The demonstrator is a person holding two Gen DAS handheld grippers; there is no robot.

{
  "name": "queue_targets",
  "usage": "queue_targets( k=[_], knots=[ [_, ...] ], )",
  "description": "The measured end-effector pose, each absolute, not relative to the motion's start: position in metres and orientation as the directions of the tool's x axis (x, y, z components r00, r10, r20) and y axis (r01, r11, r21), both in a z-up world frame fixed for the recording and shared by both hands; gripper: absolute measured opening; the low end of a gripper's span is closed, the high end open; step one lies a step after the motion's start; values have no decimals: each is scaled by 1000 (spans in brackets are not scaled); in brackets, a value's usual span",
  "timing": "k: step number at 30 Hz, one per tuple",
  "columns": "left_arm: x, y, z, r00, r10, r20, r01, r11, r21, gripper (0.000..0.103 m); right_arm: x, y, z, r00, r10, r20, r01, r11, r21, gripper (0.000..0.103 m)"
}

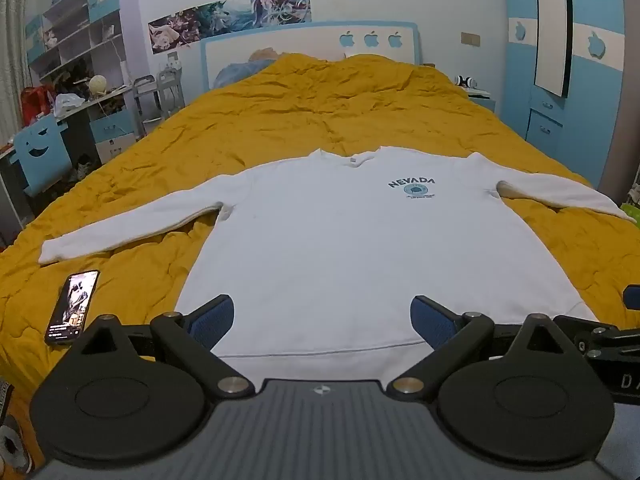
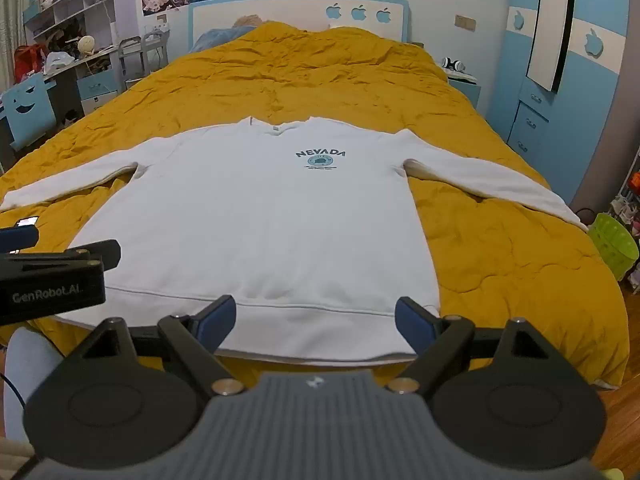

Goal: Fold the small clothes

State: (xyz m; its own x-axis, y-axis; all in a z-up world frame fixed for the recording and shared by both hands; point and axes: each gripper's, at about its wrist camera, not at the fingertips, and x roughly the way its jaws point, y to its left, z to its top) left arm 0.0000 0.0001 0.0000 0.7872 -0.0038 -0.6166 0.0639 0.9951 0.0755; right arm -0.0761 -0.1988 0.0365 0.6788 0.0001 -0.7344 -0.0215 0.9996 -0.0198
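A white long-sleeved sweatshirt with a blue "NEVADA" print lies flat, front up, on the yellow bedspread, both sleeves spread out sideways; it also shows in the right wrist view. My left gripper is open and empty, hovering over the hem near the shirt's left part. My right gripper is open and empty above the hem toward its right corner. The left gripper's body shows at the left edge of the right wrist view.
A phone with a lit screen lies on the bedspread left of the shirt. A green basket stands on the floor to the right of the bed. A desk, blue chair and shelves stand at left, a blue wardrobe at right.
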Motion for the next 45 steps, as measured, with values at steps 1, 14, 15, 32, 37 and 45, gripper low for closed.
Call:
queue_targets(
  k=[1, 14, 15, 32, 37, 45],
  knots=[
    [0, 0, 0, 788, -5, -615, 63, 995, 72, 103, -76, -199, 37, 681, 0, -733, -21, 1000, -19, 83],
    [-2, 0, 1, 785, 1, -619, 61, 995, 78, 103, -77, -198, 37, 677, 1, -736, -22, 1000, -19, 83],
    [-2, 0, 1, 786, 0, -619, 61, 995, 78, 103, -77, -198, 37, 676, 1, -737, -23, 1000, -19, 83],
    [-3, -2, 1, 785, 0, -620, 61, 995, 78, 103, -78, -199, 37, 673, 2, -739, -24, 1000, -19, 83],
    [-3, -2, 1, 785, 1, -620, 60, 995, 78, 103, -78, -199, 37, 673, 2, -739, -24, 1000, -19, 83],
    [-3, -2, 1, 785, 1, -619, 61, 995, 79, 103, -78, -199, 37, 673, 3, -740, -24, 1000, -18, 83]
  ],
)
